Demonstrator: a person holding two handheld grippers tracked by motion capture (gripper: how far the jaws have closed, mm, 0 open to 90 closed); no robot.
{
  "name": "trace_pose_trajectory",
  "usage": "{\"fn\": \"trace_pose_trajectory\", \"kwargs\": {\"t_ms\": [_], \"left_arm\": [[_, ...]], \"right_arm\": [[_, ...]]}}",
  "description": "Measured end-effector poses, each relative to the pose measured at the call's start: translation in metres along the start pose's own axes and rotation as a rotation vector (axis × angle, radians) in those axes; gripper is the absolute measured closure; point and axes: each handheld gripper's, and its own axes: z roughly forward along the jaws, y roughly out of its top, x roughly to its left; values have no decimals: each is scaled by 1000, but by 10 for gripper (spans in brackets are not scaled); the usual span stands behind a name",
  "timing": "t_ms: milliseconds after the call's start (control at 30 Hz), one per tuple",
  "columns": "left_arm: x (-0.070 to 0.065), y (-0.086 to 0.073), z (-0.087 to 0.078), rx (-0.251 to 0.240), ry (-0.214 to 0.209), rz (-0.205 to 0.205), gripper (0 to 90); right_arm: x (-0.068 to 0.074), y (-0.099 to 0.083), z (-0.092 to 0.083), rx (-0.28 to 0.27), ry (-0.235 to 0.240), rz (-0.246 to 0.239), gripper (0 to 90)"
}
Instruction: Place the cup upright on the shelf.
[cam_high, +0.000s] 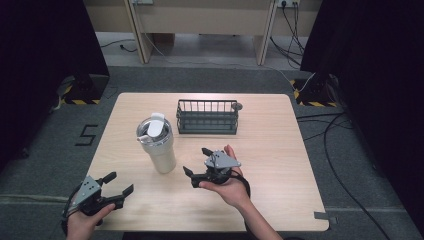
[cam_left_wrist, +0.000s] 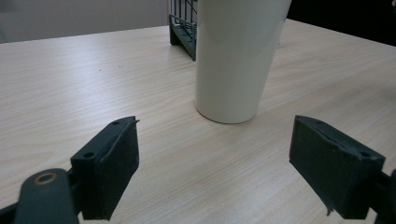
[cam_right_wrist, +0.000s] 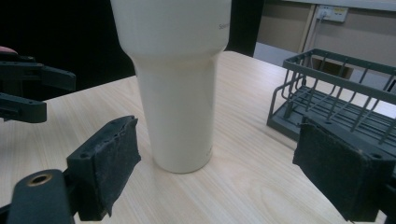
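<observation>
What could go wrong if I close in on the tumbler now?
1. The tumbler is tall with a narrow base, so a push from one open gripper could tip it.
2. The rack stands just behind it; a toppled tumbler might strike it.
3. The left gripper and right gripper both face the tumbler, so they might collide if both advance.

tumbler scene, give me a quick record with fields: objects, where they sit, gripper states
surface: wooden table
tumbler: cream, lidded, upright, left of table centre
rack: dark wire basket behind the tumbler, apart from it, looks empty
left gripper: open, near the front left edge, holding nothing
right gripper: open, right of the tumbler, jaws pointed toward it, not touching
contact: neither gripper touches the tumbler
</observation>
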Motion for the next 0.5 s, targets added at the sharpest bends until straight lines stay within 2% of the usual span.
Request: {"fn": "trace_pose_trajectory", "kwargs": {"t_ms": [500], "left_arm": [[0, 0, 0, -1, -2, -1, 151]], "right_arm": [[2, 4, 26, 7, 19, 6, 136]]}}
